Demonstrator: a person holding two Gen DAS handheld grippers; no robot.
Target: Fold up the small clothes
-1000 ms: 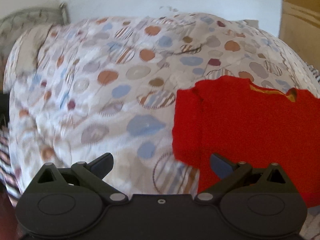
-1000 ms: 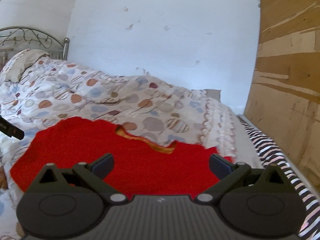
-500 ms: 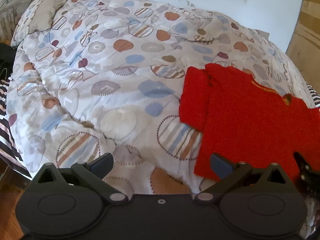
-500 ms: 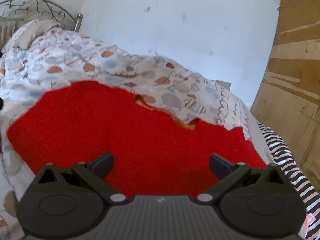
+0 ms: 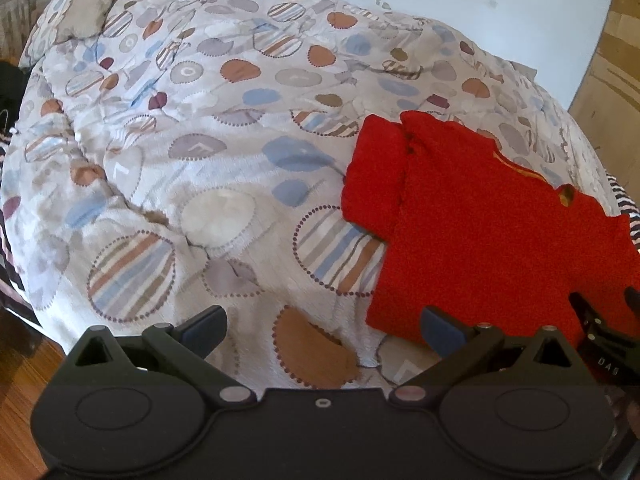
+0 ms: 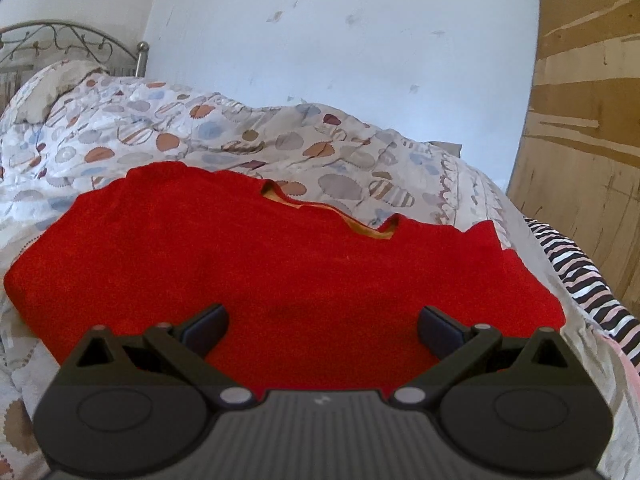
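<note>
Red sweater [image 6: 280, 272] is lying flat on the quilt [image 5: 200, 160]; both grippers, left gripper [image 5: 322, 328] and right gripper [image 6: 322, 326], are hovering spread apart, probably best pinching its near hem evenly.

bright, even daylight, soft shadows, slight overall softness, heavy fisheye bending with dark corners

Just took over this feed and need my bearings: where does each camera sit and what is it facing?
Left wrist: on the left tongs, open, over the patterned quilt; red sweater to its right; right tongs' tip at the edge.
Right wrist: on the right tongs, open, above the sweater's hem, facing the white wall.
Shared: sweater, quilt, wall.
</note>
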